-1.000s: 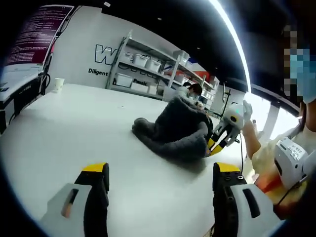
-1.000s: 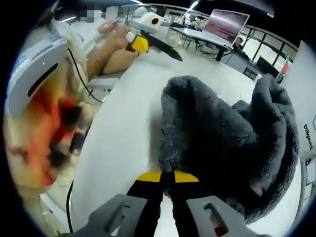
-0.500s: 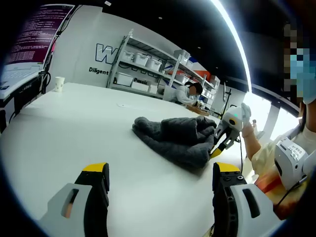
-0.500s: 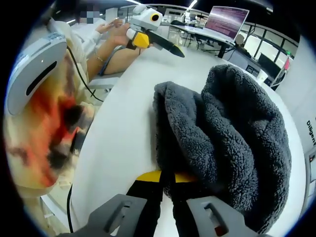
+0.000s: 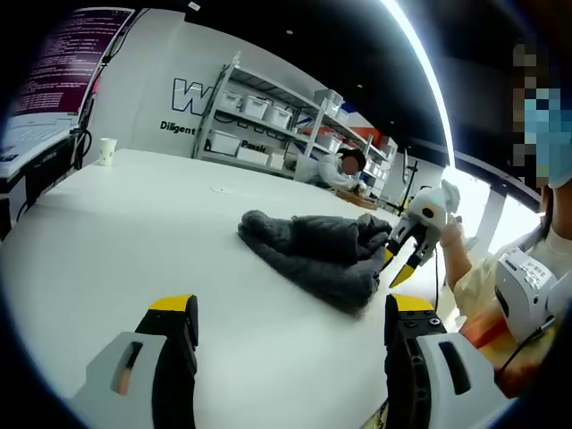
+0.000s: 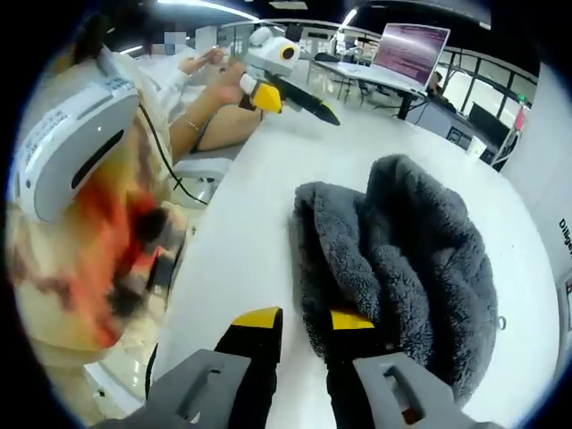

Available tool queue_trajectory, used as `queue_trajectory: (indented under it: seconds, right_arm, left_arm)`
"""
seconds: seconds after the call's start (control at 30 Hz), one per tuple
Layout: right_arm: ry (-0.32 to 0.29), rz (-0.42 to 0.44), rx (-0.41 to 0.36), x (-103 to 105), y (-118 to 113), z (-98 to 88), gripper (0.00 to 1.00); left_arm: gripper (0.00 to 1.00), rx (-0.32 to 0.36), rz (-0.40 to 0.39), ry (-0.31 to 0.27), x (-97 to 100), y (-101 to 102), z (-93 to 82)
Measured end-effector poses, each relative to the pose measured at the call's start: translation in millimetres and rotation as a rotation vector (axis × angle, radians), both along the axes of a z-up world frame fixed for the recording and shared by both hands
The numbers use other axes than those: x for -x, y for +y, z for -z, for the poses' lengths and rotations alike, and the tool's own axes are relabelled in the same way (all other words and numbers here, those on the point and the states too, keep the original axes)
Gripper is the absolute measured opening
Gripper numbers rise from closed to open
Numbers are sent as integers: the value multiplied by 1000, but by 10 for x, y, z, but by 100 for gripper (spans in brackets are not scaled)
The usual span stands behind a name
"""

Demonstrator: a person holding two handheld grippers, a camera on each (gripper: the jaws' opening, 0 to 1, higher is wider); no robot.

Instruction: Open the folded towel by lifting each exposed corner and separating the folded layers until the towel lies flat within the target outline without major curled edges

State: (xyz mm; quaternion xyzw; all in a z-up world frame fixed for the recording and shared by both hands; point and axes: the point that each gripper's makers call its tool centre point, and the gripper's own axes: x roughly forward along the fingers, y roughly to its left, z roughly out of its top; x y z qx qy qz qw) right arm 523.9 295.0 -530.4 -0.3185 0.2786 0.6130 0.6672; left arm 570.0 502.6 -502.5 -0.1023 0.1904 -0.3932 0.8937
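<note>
In the left gripper view, your left claw stood wide open and empty; the towel had dropped into a low heap at 12 o'clock on the counter. Wall writing began "Diligent". In the right gripper view, your right claw had opened, letting the still-bunched towel go.

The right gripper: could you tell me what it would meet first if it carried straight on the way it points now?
Most likely the grey towel. The right gripper is open at the towel's near edge, one jaw over the pile, the other over bare white table. Depth is hard to judge here.
</note>
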Motion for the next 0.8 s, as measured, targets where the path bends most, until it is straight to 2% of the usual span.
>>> queue_trajectory:
  seconds: [0.07, 0.17, 0.23, 0.5, 0.57, 0.63, 0.8]
  right_arm:
    - [-8, -12, -17, 47, 11, -73, 9]
    - [-29, -30, -27, 129, 29, -171, 10]
    - [-64, -44, -19, 163, 34, -231, 10]
    - [-158, -70, -34, 161, 122, -457, 11]
    - [-183, -67, -47, 128, 166, -527, 12]
    - [-236, -54, -55, 35, 215, -604, 13]
    - [-313, -37, -42, -147, 297, -668, 13]
  left_arm:
    - [84, 0, -3, 0, 6, 8, 2]
    - [84, 9, -12, -1, -2, 44, -2]
    - [84, 15, -14, -1, -7, 50, -3]
    - [84, 15, 13, -7, 34, -9, -5]
    - [84, 4, 28, -3, 51, -30, 14]
    - [85, -4, 37, 0, 63, -24, 27]
    - [86, -2, 44, -5, 95, -8, 23]
